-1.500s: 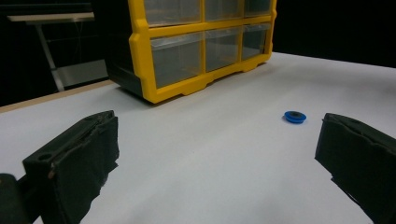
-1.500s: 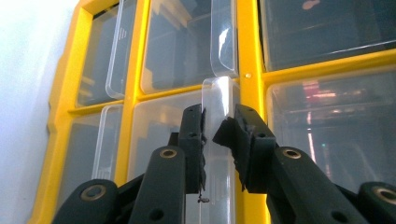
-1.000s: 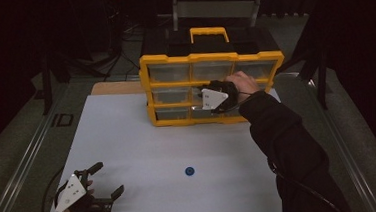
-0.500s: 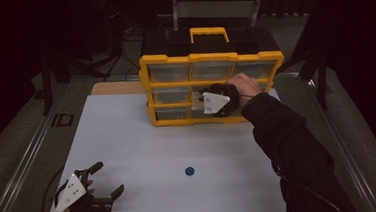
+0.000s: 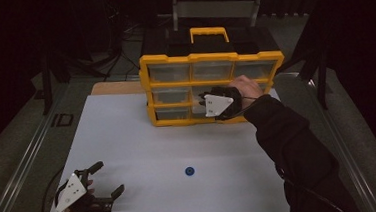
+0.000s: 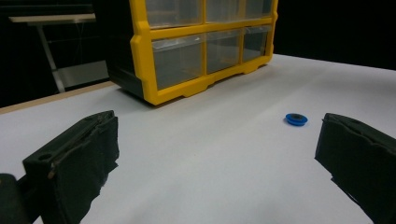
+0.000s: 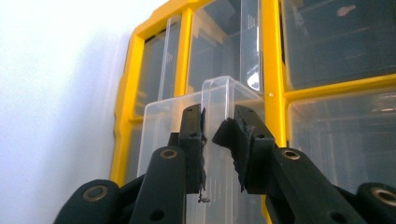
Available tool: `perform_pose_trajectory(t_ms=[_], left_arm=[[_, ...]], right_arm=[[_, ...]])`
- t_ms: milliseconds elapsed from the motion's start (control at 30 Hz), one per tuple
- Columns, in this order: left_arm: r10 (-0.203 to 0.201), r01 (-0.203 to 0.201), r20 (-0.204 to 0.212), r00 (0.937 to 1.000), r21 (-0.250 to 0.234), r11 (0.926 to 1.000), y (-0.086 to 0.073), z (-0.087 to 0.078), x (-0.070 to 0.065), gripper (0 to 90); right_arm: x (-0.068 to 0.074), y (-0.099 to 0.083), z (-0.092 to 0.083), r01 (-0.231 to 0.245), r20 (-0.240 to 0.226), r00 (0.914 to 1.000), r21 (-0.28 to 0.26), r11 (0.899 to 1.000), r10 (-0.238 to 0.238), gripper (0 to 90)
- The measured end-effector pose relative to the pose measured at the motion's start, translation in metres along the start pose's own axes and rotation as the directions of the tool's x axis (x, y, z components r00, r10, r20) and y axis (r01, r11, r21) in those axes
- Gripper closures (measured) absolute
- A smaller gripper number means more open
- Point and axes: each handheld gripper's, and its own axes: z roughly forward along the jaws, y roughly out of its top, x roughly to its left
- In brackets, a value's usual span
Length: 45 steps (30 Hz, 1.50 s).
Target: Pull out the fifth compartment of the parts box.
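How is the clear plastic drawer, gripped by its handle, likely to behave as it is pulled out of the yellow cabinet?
The clear drawer looks thin-walled and probably light, so it should slide easily. Its glossy handle, pinched in the right tongs, may be slippery. The yellow cabinet stands unheld, so a sticking drawer might drag it forward.

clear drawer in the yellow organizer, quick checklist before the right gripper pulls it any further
1. Right gripper shut on the drawer handle: ok.
2. Clear drawer free of the yellow organizer frame: ok, it stands partly out.
3. White table in front of the drawer free: ok.
4. Blue disc out of the pull path: ok, lying nearer the person.
5. Left gripper clear: ok, open, low at the table's near left.
6. Drawer contents: cannot tell.
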Motion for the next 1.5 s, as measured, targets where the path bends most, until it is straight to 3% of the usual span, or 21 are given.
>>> perform_pose_trajectory(t_ms=[533,1367,1500], left_arm=[[0.0,0.0,0.002,1.0,-0.002,1.0,0.0,0.0,0.0,0.0],[0.009,-0.009,0.002,1.0,-0.001,1.0,0.001,0.001,-0.001,0.0],[0.012,-0.012,0.004,0.9999,0.001,0.9999,0.001,0.001,-0.001,0.0]], right_arm=[[0.006,0.0,-0.003,-0.042,-0.029,0.9987,-0.027,0.999,0.041,74.3],[0.02,0.011,-0.027,-0.018,-0.057,0.9983,-0.058,0.998,0.015,74.2],[0.022,0.011,-0.031,-0.042,-0.063,0.9974,-0.082,0.996,0.037,74.2]])
